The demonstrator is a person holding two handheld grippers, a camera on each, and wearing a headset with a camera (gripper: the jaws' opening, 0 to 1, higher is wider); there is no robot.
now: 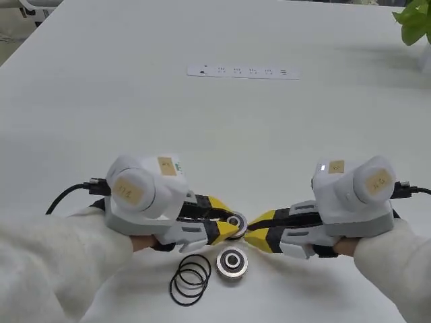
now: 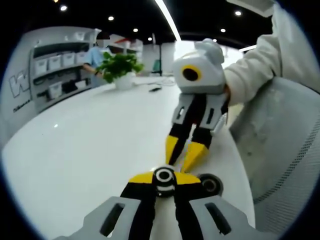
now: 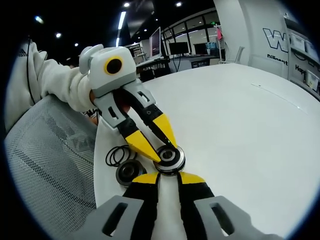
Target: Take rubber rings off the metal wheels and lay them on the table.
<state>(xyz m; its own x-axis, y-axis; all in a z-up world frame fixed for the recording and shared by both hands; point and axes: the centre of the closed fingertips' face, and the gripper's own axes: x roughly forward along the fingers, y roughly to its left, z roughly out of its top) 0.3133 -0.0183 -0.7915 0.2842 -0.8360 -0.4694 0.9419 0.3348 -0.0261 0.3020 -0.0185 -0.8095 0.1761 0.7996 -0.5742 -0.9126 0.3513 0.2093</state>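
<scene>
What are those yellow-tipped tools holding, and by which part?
The left gripper clamps a metal wheel by opposite sides of its rim. The right gripper has its fingers at the wheel's edge; whether they grip it cannot be told.

On my feed a broad white table (image 1: 135, 101) runs far ahead, with a white power strip (image 1: 242, 71) lying on it and a potted plant (image 1: 414, 23) at its far right corner. Beyond I see shelves of white bins (image 2: 55, 75), monitors (image 3: 177, 48), a lettered white wall (image 3: 275, 37) and a ceiling strip light (image 2: 167, 20). A grey mesh chair (image 3: 50, 165) sits near.
</scene>
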